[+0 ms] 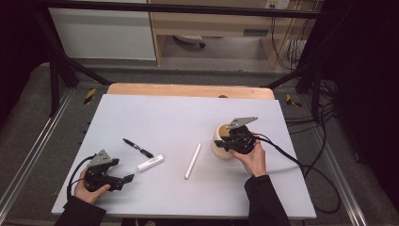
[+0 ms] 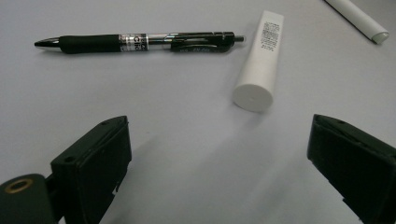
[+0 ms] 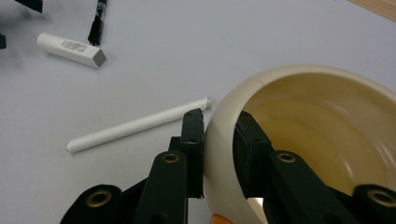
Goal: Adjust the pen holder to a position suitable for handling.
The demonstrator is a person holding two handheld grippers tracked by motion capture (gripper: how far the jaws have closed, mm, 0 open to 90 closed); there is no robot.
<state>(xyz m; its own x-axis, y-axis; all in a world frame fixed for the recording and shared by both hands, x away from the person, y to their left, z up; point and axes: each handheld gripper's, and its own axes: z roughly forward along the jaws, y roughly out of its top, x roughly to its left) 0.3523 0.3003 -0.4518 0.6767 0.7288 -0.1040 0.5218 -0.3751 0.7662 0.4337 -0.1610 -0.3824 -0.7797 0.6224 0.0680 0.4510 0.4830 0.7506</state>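
Right gripper view: we are pinching the wall of the cream round plastic bowl (image 3: 322,126) with the right gripper (image 3: 218,140), one jaw inside, one outside, at the table's right. Left gripper (image 2: 219,154) is resting spread near the white tube (image 2: 261,60). Next, probably placing the bowl, then loading items.

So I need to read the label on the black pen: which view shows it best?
The left gripper view: the black pen lies whole and close, label legible. The high view shows it small; the right gripper view catches one end at its top edge.
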